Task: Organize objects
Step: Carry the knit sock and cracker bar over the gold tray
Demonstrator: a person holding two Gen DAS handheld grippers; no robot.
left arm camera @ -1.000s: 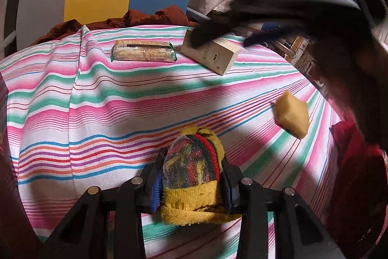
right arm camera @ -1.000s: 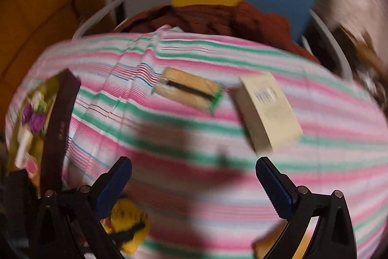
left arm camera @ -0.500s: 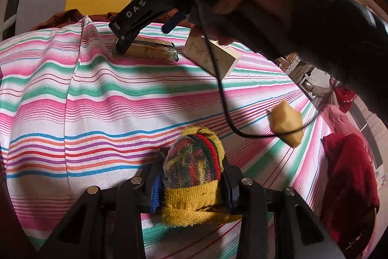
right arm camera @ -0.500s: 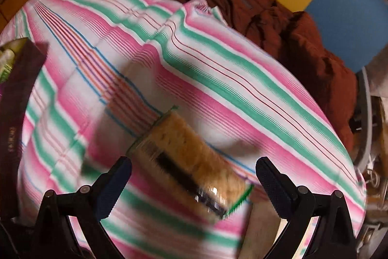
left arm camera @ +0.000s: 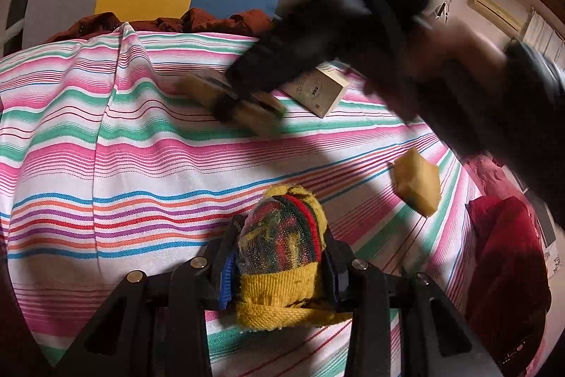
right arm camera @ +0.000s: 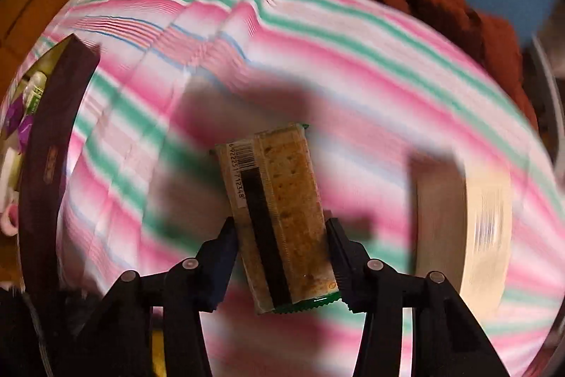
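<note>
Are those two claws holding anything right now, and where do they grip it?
Left claw pinches the knitted pouch across its lower sides. Right claw pinches the cracker packet across its near end.

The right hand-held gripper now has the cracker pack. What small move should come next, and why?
Probably carry the cracker pack left toward the dark box. The right hand-held gripper is shut on it, and that box already holds other small items, so it looks like the collecting place.

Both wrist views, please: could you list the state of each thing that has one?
Left gripper: shut on knitted pouch.
Right gripper: shut on cracker packet, sealed.
Cream box: closed, lying flat.
Yellow sponge: loose on cloth.
Dark box: open, holding items.
</note>
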